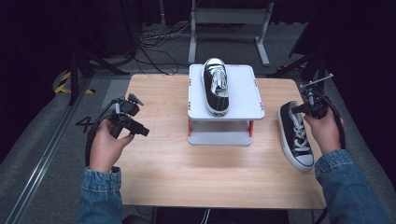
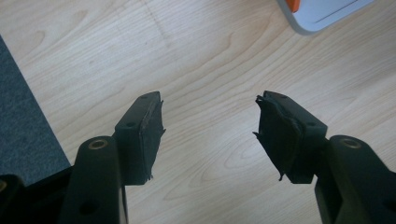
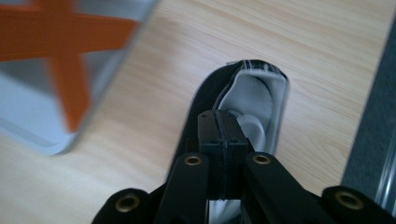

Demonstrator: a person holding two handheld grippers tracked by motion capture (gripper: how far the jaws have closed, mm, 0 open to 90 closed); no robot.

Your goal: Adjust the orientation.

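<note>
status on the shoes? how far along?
Roughly halfway, by the look of it. Done: one black sneaker sits on top of the white two-tier rack. In hand: the right tongs are shut on the collar of the second sneaker, which lies on the table right of the rack. Left: lifting it onto the rack. The left tongs are open and empty.

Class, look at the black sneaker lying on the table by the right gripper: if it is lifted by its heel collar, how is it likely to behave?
The sneaker looks like soft canvas, so its collar would probably fold where the right gripper pinches it. Held at the heel, the rubber-capped toe would likely sag downward. Its loose white laces may dangle and catch.
</note>
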